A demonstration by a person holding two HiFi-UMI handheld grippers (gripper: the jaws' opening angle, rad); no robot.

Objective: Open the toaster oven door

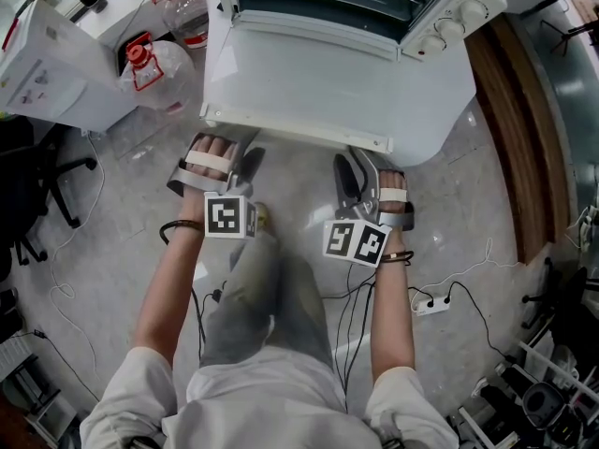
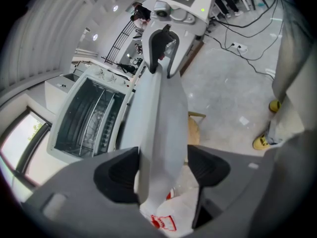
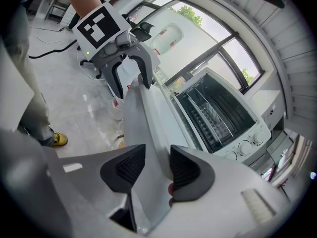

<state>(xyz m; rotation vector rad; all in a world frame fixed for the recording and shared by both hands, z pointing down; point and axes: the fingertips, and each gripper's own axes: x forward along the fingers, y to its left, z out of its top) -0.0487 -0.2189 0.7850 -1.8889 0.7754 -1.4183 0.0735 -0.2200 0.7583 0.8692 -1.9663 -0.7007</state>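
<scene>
Between the fingers of both grippers sits the front edge of the single toaster oven door (image 1: pixel 328 87), folded down flat. The left gripper (image 1: pixel 223 148) and right gripper (image 1: pixel 367 162) slant downward side by side, fingers parted, not clamping.

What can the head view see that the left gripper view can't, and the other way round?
Only the head view: a black wheeled office chair and the person's white shirt. Only the left gripper view: a window, and the left gripper's black pads either side of the grey door handle. Both: the white toaster oven, door open, and the right gripper.
</scene>
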